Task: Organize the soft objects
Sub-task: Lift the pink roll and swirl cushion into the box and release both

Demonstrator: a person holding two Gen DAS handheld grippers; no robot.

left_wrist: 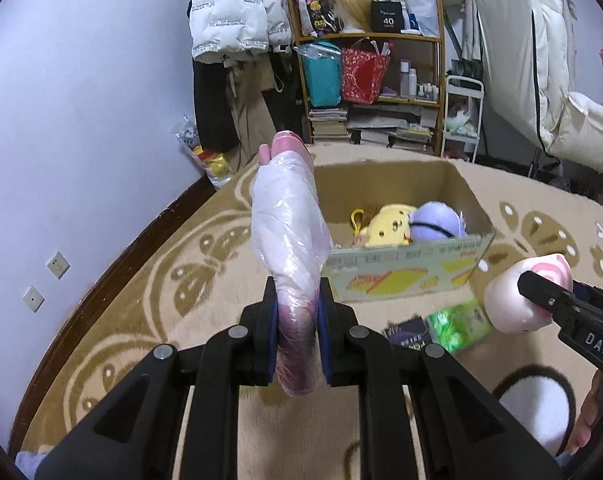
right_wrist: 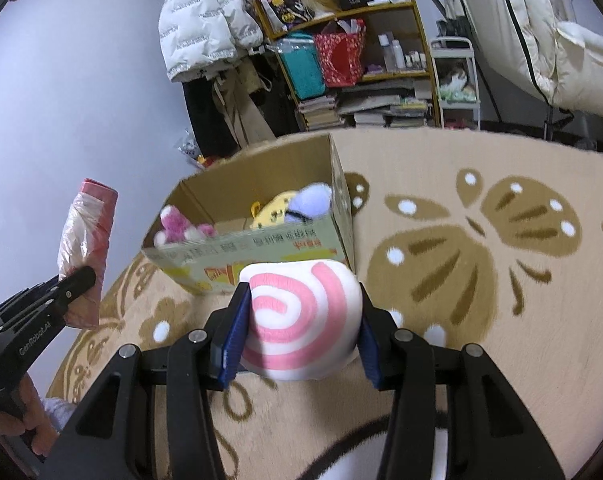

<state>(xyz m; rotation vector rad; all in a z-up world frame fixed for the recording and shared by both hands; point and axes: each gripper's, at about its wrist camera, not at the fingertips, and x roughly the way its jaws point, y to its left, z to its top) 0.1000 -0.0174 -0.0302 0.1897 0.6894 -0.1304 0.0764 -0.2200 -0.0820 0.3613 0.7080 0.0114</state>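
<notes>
My left gripper [left_wrist: 298, 316] is shut on a pink soft object wrapped in clear plastic [left_wrist: 289, 240], held upright above the rug; it also shows at the left of the right wrist view [right_wrist: 86, 248]. My right gripper [right_wrist: 299, 320] is shut on a white plush roll with a pink spiral [right_wrist: 301, 316], also seen in the left wrist view [left_wrist: 521, 296]. An open cardboard box [left_wrist: 405, 276] stands on the rug ahead of both grippers and holds a yellow plush [left_wrist: 389, 226], a lavender plush [left_wrist: 437, 222] and a pink plush [right_wrist: 177, 224].
A beige rug with brown butterfly patterns [right_wrist: 461, 240] covers the floor. A green packet [left_wrist: 457, 322] and a dark packet [left_wrist: 407, 334] lie near the box. A cluttered shelf [left_wrist: 369, 80], hanging coats [left_wrist: 229, 12] and a white cart [left_wrist: 463, 120] stand behind.
</notes>
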